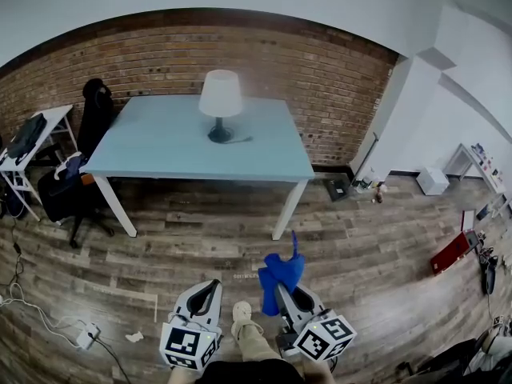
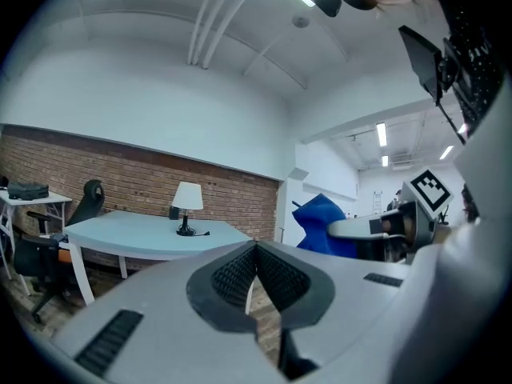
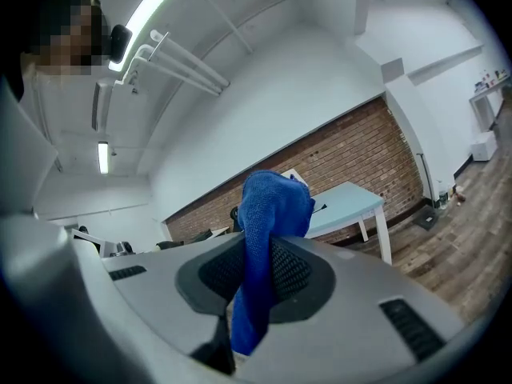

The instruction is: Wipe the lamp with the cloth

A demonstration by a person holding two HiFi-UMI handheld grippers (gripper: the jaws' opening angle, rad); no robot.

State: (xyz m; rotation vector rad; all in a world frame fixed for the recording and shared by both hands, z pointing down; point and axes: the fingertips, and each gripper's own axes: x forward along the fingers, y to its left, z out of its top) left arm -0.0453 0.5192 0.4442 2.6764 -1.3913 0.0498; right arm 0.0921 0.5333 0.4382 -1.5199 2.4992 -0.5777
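A lamp with a white shade and dark base stands on the pale blue table far ahead; the left gripper view shows the lamp small and distant. My right gripper is shut on a blue cloth, which sticks up from its jaws. In the right gripper view the cloth hangs through the closed pads and hides most of the lamp. My left gripper is shut with nothing in it, its pads meeting. Both grippers are held low, well short of the table.
A black office chair and a small white side table with a dark bag stand left of the table. A brick wall runs behind. Cables and a power strip lie on the wood floor at left. My shoe shows between the grippers.
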